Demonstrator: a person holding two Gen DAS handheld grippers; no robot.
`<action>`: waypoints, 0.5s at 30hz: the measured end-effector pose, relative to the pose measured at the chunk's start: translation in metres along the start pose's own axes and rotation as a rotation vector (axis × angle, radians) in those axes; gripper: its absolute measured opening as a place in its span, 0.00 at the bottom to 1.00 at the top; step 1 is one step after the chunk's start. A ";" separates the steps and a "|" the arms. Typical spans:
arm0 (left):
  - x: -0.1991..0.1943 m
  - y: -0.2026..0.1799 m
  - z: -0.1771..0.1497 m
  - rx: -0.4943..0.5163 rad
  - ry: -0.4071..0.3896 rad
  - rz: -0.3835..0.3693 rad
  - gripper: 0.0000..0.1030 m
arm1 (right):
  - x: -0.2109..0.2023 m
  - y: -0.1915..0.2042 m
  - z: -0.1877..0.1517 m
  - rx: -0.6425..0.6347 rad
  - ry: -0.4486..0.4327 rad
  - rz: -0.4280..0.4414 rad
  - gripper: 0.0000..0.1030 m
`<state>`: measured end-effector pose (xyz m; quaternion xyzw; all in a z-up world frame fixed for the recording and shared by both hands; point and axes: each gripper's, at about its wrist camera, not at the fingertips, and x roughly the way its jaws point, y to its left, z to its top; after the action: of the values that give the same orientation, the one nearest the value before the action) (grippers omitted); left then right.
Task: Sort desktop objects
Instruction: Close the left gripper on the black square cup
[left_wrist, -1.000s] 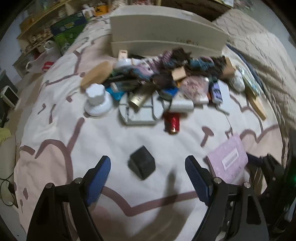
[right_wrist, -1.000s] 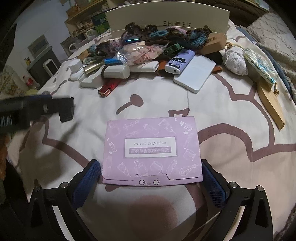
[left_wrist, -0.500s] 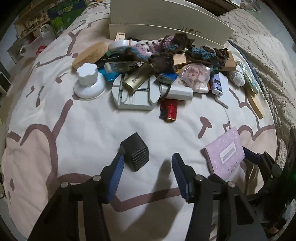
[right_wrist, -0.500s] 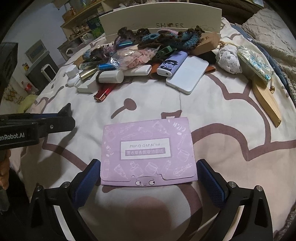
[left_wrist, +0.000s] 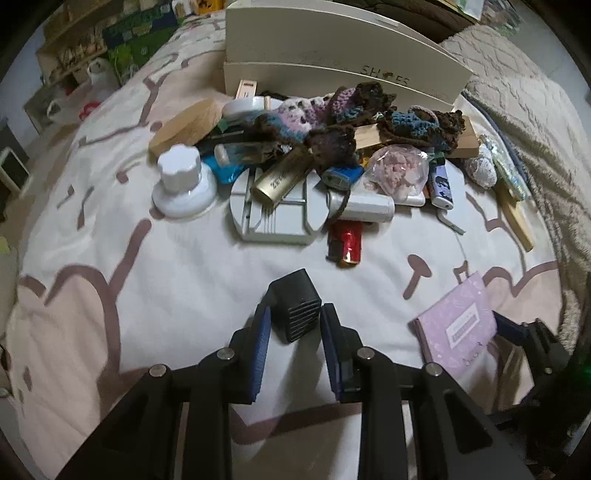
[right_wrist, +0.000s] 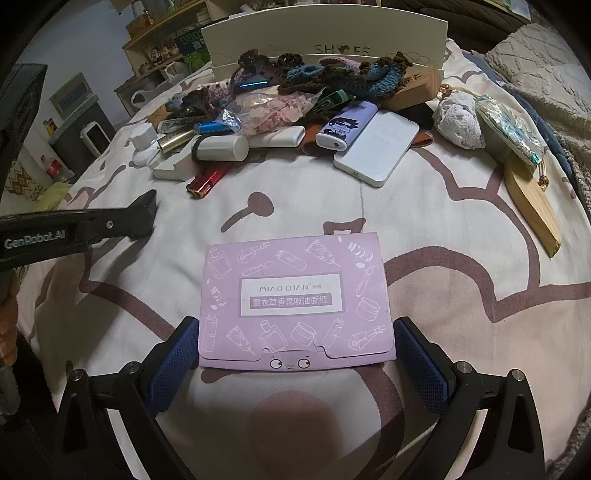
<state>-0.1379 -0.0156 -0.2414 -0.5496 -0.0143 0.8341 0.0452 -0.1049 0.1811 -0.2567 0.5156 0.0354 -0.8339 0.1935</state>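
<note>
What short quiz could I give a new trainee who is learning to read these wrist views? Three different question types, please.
1. True or false: the left gripper has its fingers on the black cube.
2. What lies between the right gripper's fingers?
3. The red tube lies: A) on the bedspread B) inside the shoe box

Key: 1 true. 2 the purple packet. 3 A.

Both wrist views steeply downward, close

"MIAO QIAN" on purple packet (right_wrist: 293, 295), "SHOES" on white box (right_wrist: 341, 49), "GenRobot.AI" on left tongs (right_wrist: 35, 239)
</note>
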 end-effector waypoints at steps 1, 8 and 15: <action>0.000 -0.001 0.000 0.006 -0.004 0.013 0.27 | 0.000 0.001 0.000 -0.002 0.002 -0.003 0.99; -0.004 0.007 -0.002 -0.020 -0.007 0.072 0.39 | 0.002 0.001 0.002 -0.001 0.004 -0.016 0.95; -0.001 0.014 -0.004 -0.044 0.015 0.127 0.52 | 0.005 0.004 0.002 -0.010 0.002 -0.024 0.95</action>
<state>-0.1349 -0.0297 -0.2425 -0.5567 0.0026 0.8305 -0.0199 -0.1075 0.1757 -0.2591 0.5150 0.0456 -0.8355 0.1861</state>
